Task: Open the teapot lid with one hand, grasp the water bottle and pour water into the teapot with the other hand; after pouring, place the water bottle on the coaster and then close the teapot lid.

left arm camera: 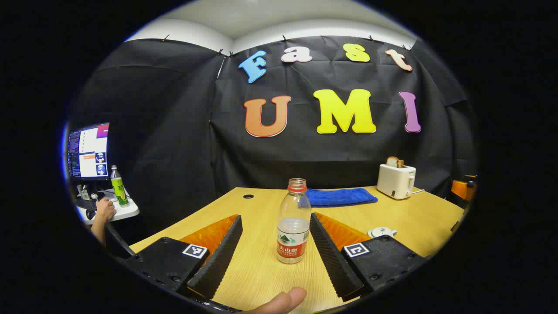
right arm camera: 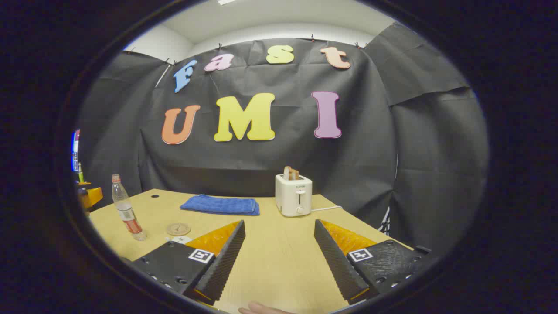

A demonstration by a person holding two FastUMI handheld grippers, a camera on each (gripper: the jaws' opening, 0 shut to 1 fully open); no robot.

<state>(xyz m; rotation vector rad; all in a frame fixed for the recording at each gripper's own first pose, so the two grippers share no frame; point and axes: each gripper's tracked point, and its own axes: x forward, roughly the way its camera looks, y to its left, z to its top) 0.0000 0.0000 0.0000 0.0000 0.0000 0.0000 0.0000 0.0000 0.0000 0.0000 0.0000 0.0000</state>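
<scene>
An uncapped water bottle (left arm camera: pixel 294 222) stands upright on the wooden table (left arm camera: pixel 261 270), between the wide-spread fingers of the left hand-held gripper (left arm camera: pixel 274 257), which do not touch it. The teapot (left arm camera: pixel 382 232) sits to its right. The right hand-held gripper (right arm camera: pixel 279 261) also gapes wide over bare table, a coaster (right arm camera: pixel 178 228) to its left, a toaster (right arm camera: pixel 293 195) and blue towel (right arm camera: pixel 221 204) beyond.

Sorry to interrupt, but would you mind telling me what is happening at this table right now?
A person holds a gripper in each hand. The left gripper is open, with the uncapped water bottle standing on the wooden table between its fingers, not yet gripped. The right gripper is also open, over bare table. The teapot sits to the side, lid on. A coaster, blue cloth and toaster stand farther back.
</scene>
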